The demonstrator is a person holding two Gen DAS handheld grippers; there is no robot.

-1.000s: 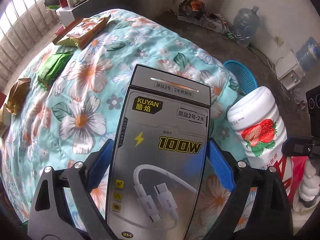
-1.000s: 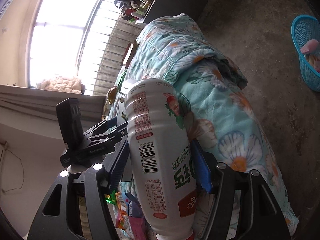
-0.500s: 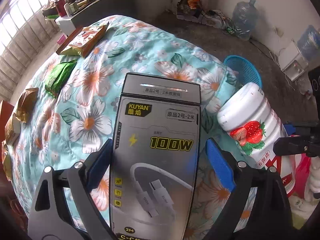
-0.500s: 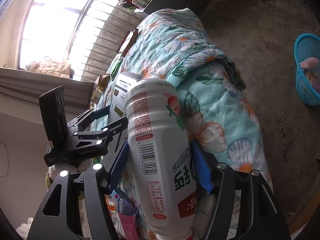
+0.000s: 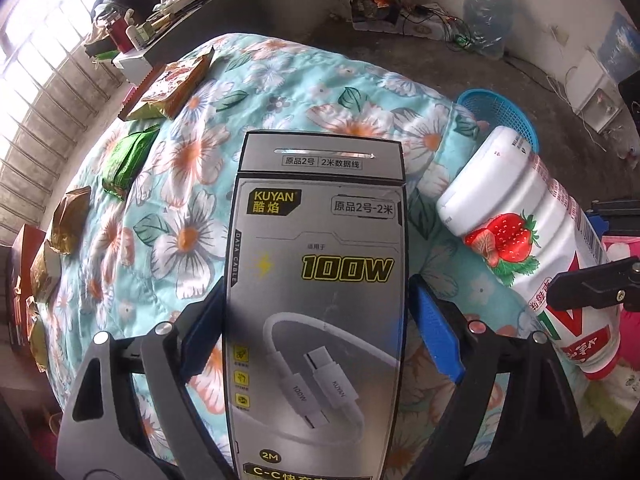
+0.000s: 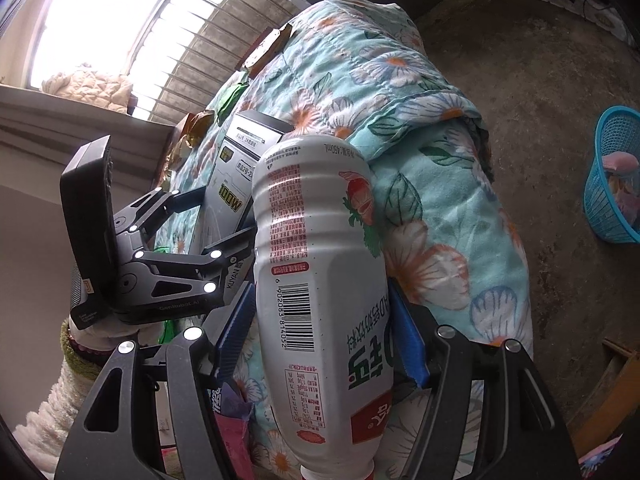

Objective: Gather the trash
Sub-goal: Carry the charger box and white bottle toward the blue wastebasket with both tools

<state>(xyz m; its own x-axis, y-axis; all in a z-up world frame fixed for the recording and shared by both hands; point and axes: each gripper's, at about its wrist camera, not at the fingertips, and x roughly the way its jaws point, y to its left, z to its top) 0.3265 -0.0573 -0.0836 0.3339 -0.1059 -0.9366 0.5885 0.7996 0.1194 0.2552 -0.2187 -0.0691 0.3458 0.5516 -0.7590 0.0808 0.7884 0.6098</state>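
Observation:
My left gripper (image 5: 316, 312) is shut on a grey cable box (image 5: 316, 280) marked 100W and holds it above the flowered quilt (image 5: 224, 128). My right gripper (image 6: 320, 328) is shut on a white strawberry milk bottle (image 6: 316, 264), held base forward. The bottle also shows in the left wrist view (image 5: 524, 240), and the box in the right wrist view (image 6: 236, 168). A blue basket (image 6: 612, 184) with trash in it stands on the floor right of the bed; it also shows in the left wrist view (image 5: 500, 112).
Several snack wrappers lie on the quilt: a brown-orange packet (image 5: 172, 84), a green one (image 5: 128, 160), gold ones (image 5: 68, 220). A cluttered shelf (image 5: 160, 28) stands beyond the bed. Water jugs (image 5: 488, 12) and cables sit by the far wall. The floor (image 6: 540, 80) is bare concrete.
Both grippers have risen and drawn back a little with their loads; more of the bed and the floor shows. The grips have not changed.

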